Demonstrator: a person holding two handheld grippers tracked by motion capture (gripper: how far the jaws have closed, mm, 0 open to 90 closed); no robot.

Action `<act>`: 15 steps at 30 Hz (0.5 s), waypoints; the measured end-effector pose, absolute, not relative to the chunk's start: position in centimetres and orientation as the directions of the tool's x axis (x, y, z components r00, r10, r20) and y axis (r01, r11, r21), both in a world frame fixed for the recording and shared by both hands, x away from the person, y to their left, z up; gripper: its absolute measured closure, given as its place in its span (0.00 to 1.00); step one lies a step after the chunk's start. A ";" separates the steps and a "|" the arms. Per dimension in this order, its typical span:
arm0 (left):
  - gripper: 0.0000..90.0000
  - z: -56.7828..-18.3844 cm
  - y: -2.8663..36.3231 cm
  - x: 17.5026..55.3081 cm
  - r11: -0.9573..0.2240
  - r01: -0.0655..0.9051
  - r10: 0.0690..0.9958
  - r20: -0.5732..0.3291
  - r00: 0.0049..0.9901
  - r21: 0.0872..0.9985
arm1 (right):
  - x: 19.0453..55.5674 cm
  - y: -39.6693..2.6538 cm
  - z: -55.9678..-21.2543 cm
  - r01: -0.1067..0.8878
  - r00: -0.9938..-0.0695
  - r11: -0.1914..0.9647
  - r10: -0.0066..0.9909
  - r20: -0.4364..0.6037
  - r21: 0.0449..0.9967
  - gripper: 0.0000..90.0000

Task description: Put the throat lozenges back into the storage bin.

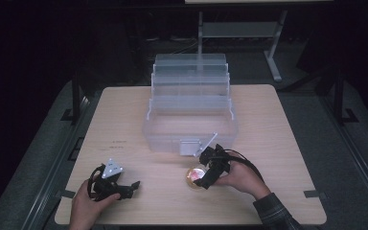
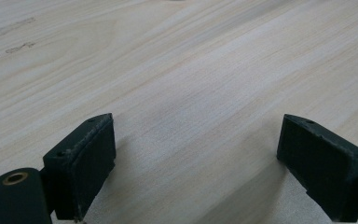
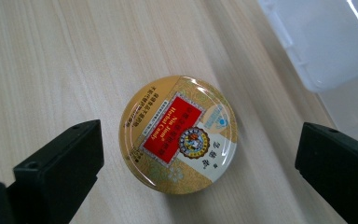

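Low in the frame, left gripper (image 1: pixel 133 184) wide open over bare table (image 1: pixel 278 124); right gripper (image 1: pixel 202 178) spread wide around, not touching, round gold tin (image 3: pixel 178 134) at lower centre; beyond, clear plastic box (image 1: pixel 190 120).

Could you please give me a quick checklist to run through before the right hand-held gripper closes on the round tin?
1. Right hand-held gripper open wide: ok.
2. Round tin between the jaws: ok.
3. Tin lying flat on the table, lid up: ok.
4. Tin apart from the clear plastic box: ok.
5. Jaws low enough to meet the tin's side: cannot tell.
6. Left hand-held gripper open over bare table, out of the way: ok.
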State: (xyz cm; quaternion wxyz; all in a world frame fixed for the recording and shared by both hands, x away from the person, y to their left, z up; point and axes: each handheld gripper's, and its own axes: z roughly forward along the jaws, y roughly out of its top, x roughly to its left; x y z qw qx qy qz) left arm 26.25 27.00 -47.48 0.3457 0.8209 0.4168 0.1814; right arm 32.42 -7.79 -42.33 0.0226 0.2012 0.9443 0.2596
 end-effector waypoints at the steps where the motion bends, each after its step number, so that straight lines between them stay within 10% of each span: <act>1: 0.12 -47.5 27.0 26.2 -0.414 0.559 0.810 0.010 0.587 0.719 | 32.4 -7.7 -42.4 0.367 -0.919 0.786 0.390 0.061 0.497 0.01; 15: 0.12 -47.5 27.0 26.2 -0.412 0.560 0.810 0.008 0.586 0.719 | 32.2 -6.7 -43.5 0.358 -0.925 0.807 0.373 0.064 0.470 0.01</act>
